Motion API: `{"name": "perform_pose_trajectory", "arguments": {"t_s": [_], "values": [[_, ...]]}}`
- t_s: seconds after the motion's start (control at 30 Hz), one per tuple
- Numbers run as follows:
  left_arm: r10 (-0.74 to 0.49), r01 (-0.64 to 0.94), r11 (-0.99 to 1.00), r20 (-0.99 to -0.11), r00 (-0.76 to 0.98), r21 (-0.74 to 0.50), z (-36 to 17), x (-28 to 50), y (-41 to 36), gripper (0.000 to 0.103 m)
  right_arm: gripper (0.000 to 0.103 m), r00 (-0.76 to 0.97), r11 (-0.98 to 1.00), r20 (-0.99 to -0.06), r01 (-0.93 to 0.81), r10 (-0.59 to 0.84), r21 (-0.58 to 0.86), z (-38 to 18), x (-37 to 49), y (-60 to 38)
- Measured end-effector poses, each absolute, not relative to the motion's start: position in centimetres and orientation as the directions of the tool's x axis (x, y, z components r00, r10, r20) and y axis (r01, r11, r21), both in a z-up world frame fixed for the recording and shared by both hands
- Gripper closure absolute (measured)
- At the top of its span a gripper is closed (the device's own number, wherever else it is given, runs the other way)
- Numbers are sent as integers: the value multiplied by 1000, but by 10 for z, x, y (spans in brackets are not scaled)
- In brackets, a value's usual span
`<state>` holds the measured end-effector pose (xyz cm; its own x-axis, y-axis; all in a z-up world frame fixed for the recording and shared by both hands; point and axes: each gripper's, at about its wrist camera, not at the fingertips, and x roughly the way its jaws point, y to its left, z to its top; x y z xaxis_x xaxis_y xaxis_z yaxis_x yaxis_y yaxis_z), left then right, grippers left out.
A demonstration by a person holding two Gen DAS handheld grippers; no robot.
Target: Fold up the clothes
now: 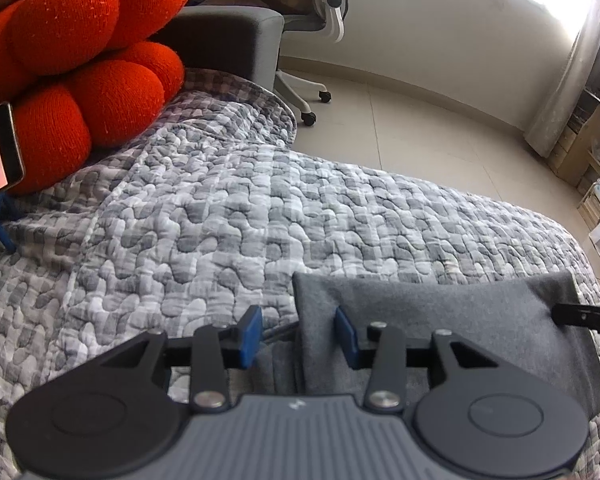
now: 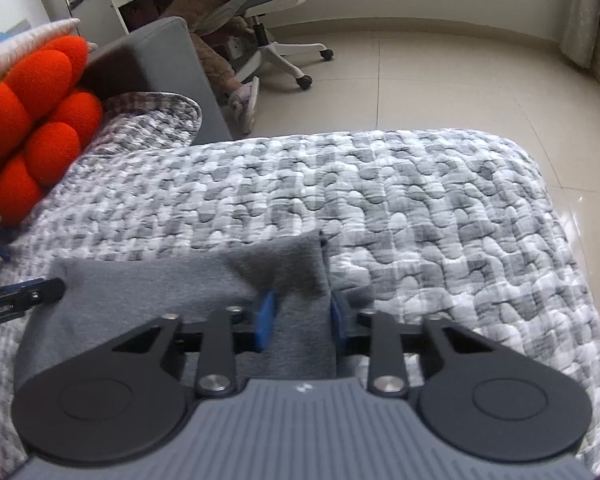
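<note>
A grey garment (image 1: 440, 312) lies folded on the quilted grey-and-white cover (image 1: 220, 220). My left gripper (image 1: 298, 336) is open over the garment's left edge, one blue pad (image 1: 249, 336) off the cloth and the other on it. In the right wrist view the same garment (image 2: 148, 296) lies under my right gripper (image 2: 302, 320), which is open over its right edge, blue pads (image 2: 265, 320) apart with cloth between them. Each gripper's black tip shows in the other's view: the right gripper (image 1: 584, 316), the left gripper (image 2: 24, 296).
A red knotted cushion (image 1: 80, 64) and a phone on a blue stand (image 1: 0, 148) sit at the far left. A grey armrest (image 1: 228, 40) and a white office chair (image 2: 276, 12) stand beyond. The cover's edge drops to tiled floor (image 2: 460, 80) on the right.
</note>
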<state>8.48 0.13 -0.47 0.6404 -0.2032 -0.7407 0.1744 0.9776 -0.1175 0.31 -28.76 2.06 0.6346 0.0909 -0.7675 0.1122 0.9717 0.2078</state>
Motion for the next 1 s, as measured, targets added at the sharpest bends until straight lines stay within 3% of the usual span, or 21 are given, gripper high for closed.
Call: {"name": "perform_pose_trajectory", "arguments": {"t_s": [0.13,0.23,0.3,0.67,0.73,0.77,1.0], "values": [[-180,162,982,-738,650,-97,-5,87,-4,62,81,637,970,-764,107,102,219,19,4,-289],[-152,151,986,-733,663,-68,-6,87,-10,80,93,658,970,-748,115,86,213,26,0,-290],[-133,143,989,-729,672,-49,-6,87,-14,90,96,681,973,-729,109,77,205,35,-4,-290],[-39,86,996,-729,684,28,-11,93,-20,90,95,652,987,-758,106,23,121,22,-1,-286],[-29,54,998,-733,680,11,-6,93,-10,89,92,660,987,-751,104,24,123,26,-4,-286],[-31,44,999,-731,681,-2,-4,92,-4,89,85,663,987,-748,103,24,123,28,-5,-286],[-68,23,997,-729,681,-71,11,75,17,86,82,702,992,-712,102,-23,69,49,-20,-288]]}}
